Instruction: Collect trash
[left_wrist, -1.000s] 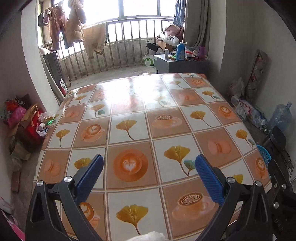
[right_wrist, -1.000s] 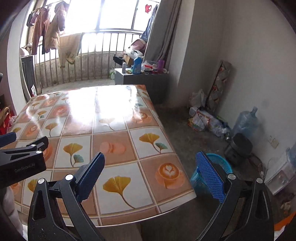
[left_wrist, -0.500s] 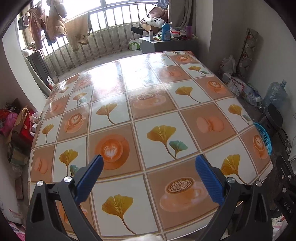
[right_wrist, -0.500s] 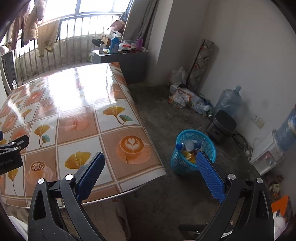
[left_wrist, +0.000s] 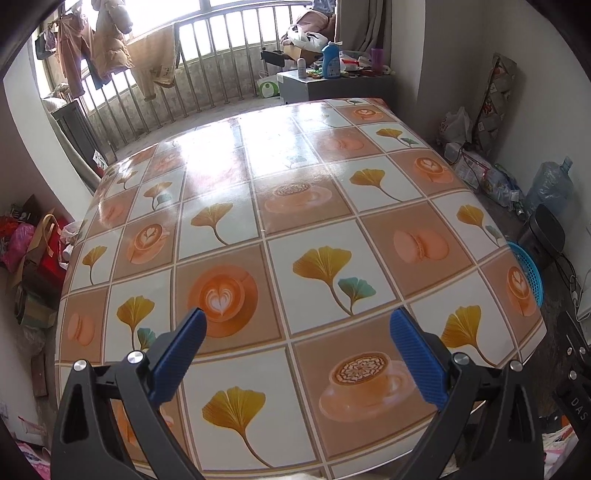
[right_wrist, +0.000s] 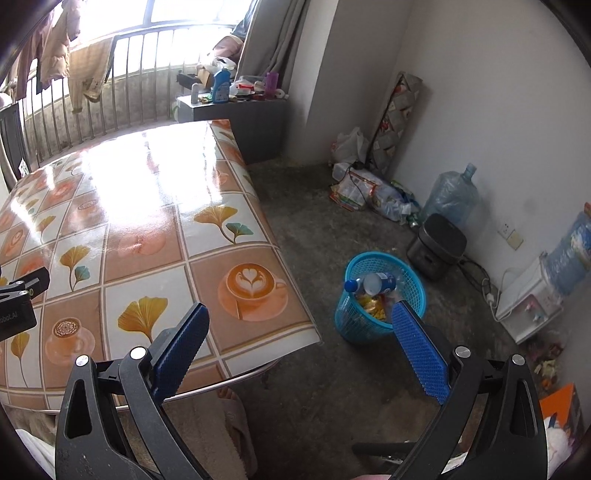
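Now the trash sits in the blue bin (right_wrist: 380, 295) on the floor, w/ a bottle (right_wrist: 369, 283) on top. Desk (left_wrist: 295, 221) looks bare. Both tools, left (left_wrist: 295, 334) & right (right_wrist: 301, 325), hang apart, empty. Prob. done; next, look for more.

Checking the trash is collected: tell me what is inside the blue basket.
The blue basket holds a plastic bottle lying across the top, over yellow wrappers. Anything deeper is covered.
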